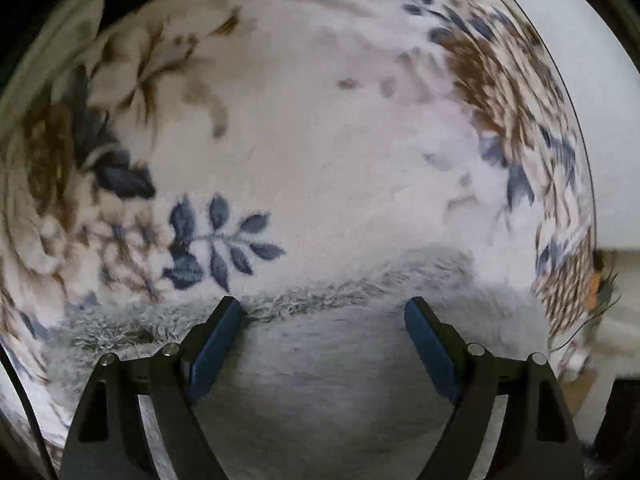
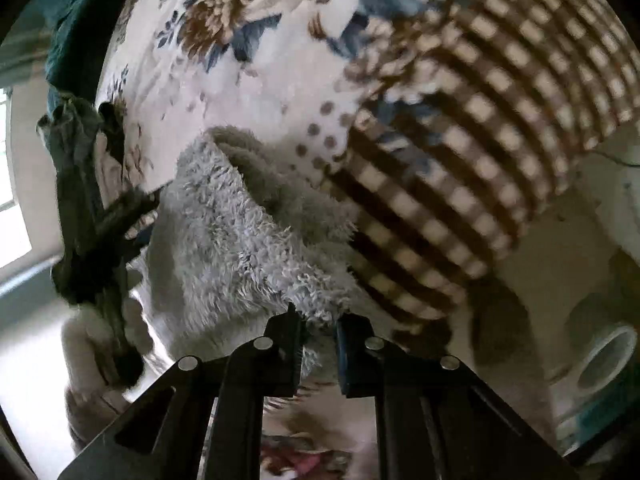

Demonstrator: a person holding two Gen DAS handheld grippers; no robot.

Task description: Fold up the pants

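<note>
Fleece: grey, shaggy pile, that is the pants (image 2: 240, 240). Lying bunched on a floral blanket (image 1: 320, 140) on what looks like a bed, not a bench.

Right claw (image 2: 318, 344): clenched on the pants. Pads nearly together with a tuft of pile sticking out between them. Fabric is running up and ahead of the claw, then rolling over into a thick fold.

Left claw (image 1: 322, 320): released, fingers spread wide, gripping nothing. Grey cloth is filling the gap below and between the fingers; its fuzzy edge is sitting just ahead of the tips, blanket beyond that.

Contact, left: cannot tell whether the pads are touching the cloth or hovering over it.

Step, my read: right side is hauling one edge while left is lining up for a second grab. Fold looks early, garment far from flat.

Risk 1: right grip looks like mostly pile, not a solid layer. A pull could strip it out and drop the edge.

Risk 2: left claw closing here could pinch the blanket along with the pants, since both are soft and the edge is right at the tips. Lift would then be dragging the bedding.

Risk 3: one-sided pull is twisting the bunch, so the fold lands crooked.

Blur: heavy on the blanket edges in both views, so detail there is unreliable.
</note>
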